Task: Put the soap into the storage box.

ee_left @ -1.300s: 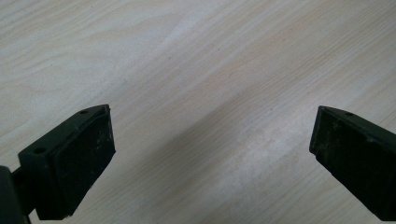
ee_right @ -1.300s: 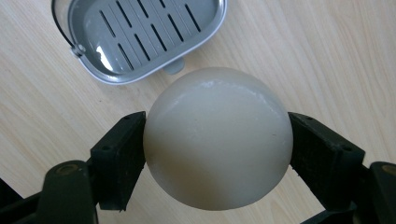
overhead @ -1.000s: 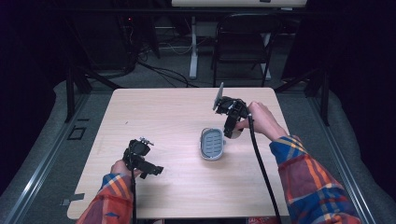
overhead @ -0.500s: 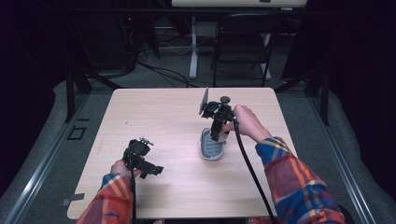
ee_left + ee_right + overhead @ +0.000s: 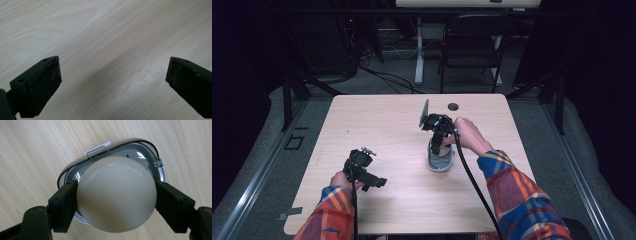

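A cream-white egg (image 5: 116,195) is held between the two black jaws of my right gripper (image 5: 116,200), one pad pressing each side. Just under it lies a grey oval egg slicer (image 5: 147,157) with a wire frame, flat on the wooden table. In the high view the right gripper (image 5: 437,142) points down over the slicer (image 5: 440,162) at the table's middle right. My left gripper (image 5: 376,182) hovers near the front left of the table; its jaws stand wide apart with bare wood between them (image 5: 112,82).
The light wooden table (image 5: 387,120) has a round cable hole (image 5: 453,106) near its far edge. A black cable trails from the right gripper across the table's front. A dark chair (image 5: 474,45) stands beyond the table.
My right gripper has swung left and down from the table's right back area with the egg, and now hangs directly over the slicer. The left gripper has stayed put.
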`<control>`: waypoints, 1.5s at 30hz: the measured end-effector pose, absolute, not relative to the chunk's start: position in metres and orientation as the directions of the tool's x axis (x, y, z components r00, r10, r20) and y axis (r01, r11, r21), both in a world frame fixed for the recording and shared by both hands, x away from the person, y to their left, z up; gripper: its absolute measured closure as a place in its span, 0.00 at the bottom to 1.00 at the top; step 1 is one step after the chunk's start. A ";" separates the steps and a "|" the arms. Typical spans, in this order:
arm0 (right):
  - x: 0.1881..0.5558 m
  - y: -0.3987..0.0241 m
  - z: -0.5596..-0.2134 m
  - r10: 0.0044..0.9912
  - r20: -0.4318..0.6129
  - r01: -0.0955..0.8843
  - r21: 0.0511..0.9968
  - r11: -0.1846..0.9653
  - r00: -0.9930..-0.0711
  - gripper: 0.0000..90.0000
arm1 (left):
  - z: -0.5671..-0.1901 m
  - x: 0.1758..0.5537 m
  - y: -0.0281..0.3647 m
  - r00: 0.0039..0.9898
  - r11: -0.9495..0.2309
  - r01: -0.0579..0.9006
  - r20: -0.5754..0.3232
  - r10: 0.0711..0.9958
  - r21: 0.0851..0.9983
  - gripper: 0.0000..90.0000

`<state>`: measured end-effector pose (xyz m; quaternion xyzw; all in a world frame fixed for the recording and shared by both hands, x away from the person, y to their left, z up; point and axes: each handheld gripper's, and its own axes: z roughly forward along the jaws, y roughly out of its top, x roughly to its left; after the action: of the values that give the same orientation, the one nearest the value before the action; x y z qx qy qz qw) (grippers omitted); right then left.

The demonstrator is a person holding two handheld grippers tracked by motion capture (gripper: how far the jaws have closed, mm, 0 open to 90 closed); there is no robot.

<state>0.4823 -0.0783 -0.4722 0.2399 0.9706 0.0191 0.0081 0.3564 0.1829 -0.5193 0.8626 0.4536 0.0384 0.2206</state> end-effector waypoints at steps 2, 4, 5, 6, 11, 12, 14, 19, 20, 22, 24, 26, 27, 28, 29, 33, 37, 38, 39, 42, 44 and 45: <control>0.483 -0.079 -0.475 0.468 0.000 0.468 0.042 0.883 -0.884 0.25 | -0.519 0.356 0.183 0.586 -0.491 0.766 -0.134 0.799 0.415 0.00; 0.483 -0.079 -0.479 0.470 0.001 0.469 0.045 0.882 -0.883 0.25 | -0.519 0.356 0.183 0.586 -0.491 0.766 -0.134 0.800 0.415 0.00; 0.483 -0.079 -0.480 0.468 0.006 0.468 0.049 0.882 -0.884 0.25 | -0.519 0.356 0.183 0.586 -0.492 0.766 -0.134 0.799 0.415 0.00; 0.483 -0.079 -0.482 0.469 0.008 0.469 0.049 0.882 -0.883 0.25 | -0.519 0.356 0.183 0.585 -0.491 0.766 -0.133 0.800 0.415 0.00; 0.483 -0.079 -0.490 0.468 0.011 0.467 0.047 0.883 -0.884 0.25 | -0.519 0.356 0.183 0.585 -0.491 0.766 -0.133 0.800 0.415 0.00; 0.483 -0.080 -0.491 0.468 0.013 0.468 0.046 0.883 -0.884 0.25 | -0.519 0.356 0.183 0.586 -0.492 0.766 -0.133 0.800 0.415 0.00; 0.483 -0.081 -0.493 0.465 0.009 0.465 0.045 0.884 -0.885 0.25 | -0.519 0.356 0.183 0.585 -0.491 0.766 -0.134 0.800 0.415 0.00; 0.482 -0.084 -0.497 0.474 0.015 0.474 0.050 0.879 -0.880 0.25 | -0.519 0.356 0.182 0.584 -0.490 0.767 -0.135 0.800 0.415 0.00; 0.482 -0.085 -0.498 0.472 0.013 0.472 0.058 0.880 -0.881 0.25 | -0.519 0.356 0.183 0.586 -0.492 0.766 -0.133 0.800 0.415 0.00; 0.482 -0.087 -0.498 0.477 0.019 0.477 0.055 0.877 -0.879 0.25 | -0.519 0.356 0.182 0.584 -0.489 0.767 -0.135 0.801 0.414 0.00; 0.482 -0.089 -0.500 0.481 0.019 0.481 0.055 0.875 -0.876 0.25 | -0.519 0.356 0.182 0.584 -0.491 0.768 -0.134 0.801 0.413 0.00; 0.482 -0.091 -0.502 0.484 0.025 0.485 0.060 0.873 -0.875 0.25 | -0.519 0.356 0.182 0.584 -0.490 0.768 -0.135 0.801 0.412 0.00; 0.482 -0.092 -0.501 0.486 0.026 0.486 0.064 0.871 -0.874 0.25 | -0.519 0.356 0.182 0.583 -0.490 0.768 -0.136 0.801 0.412 0.00; 0.482 -0.094 -0.501 0.486 0.031 0.487 0.068 0.871 -0.874 0.25 | -0.520 0.356 0.182 0.583 -0.490 0.768 -0.135 0.801 0.412 0.00; 0.482 -0.095 -0.500 0.488 0.033 0.489 0.072 0.870 -0.872 0.25 | -0.520 0.356 0.182 0.584 -0.491 0.767 -0.134 0.800 0.413 0.00; 0.482 -0.098 -0.496 0.493 0.034 0.494 0.088 0.865 -0.870 0.25 | -0.520 0.356 0.182 0.584 -0.491 0.768 -0.134 0.801 0.412 0.00; 0.481 -0.101 -0.492 0.493 0.036 0.494 0.099 0.864 -0.869 0.26 | -0.520 0.356 0.182 0.584 -0.491 0.768 -0.134 0.801 0.412 0.00; 0.480 -0.102 -0.491 0.493 0.034 0.494 0.102 0.863 -0.869 0.26 | -0.520 0.356 0.182 0.584 -0.491 0.767 -0.134 0.800 0.412 0.00; 0.480 -0.103 -0.490 0.496 0.034 0.496 0.107 0.862 -0.868 0.26 | -0.520 0.356 0.182 0.584 -0.491 0.767 -0.134 0.800 0.412 0.00; 0.478 -0.106 -0.486 0.501 0.026 0.500 0.124 0.857 -0.865 0.26 | -0.520 0.356 0.182 0.584 -0.491 0.767 -0.134 0.800 0.412 0.00; 0.476 -0.108 -0.482 0.496 0.019 0.494 0.127 0.860 -0.868 0.26 | -0.520 0.356 0.182 0.584 -0.491 0.767 -0.134 0.800 0.412 0.00; 0.475 -0.109 -0.481 0.494 0.018 0.492 0.134 0.860 -0.869 0.26 | -0.520 0.356 0.182 0.584 -0.491 0.768 -0.134 0.800 0.412 0.00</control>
<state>0.4752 -0.1090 -0.4812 0.2557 0.9644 0.0671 0.0086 0.3562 0.1819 -0.5196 0.8627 0.4544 0.0375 0.2189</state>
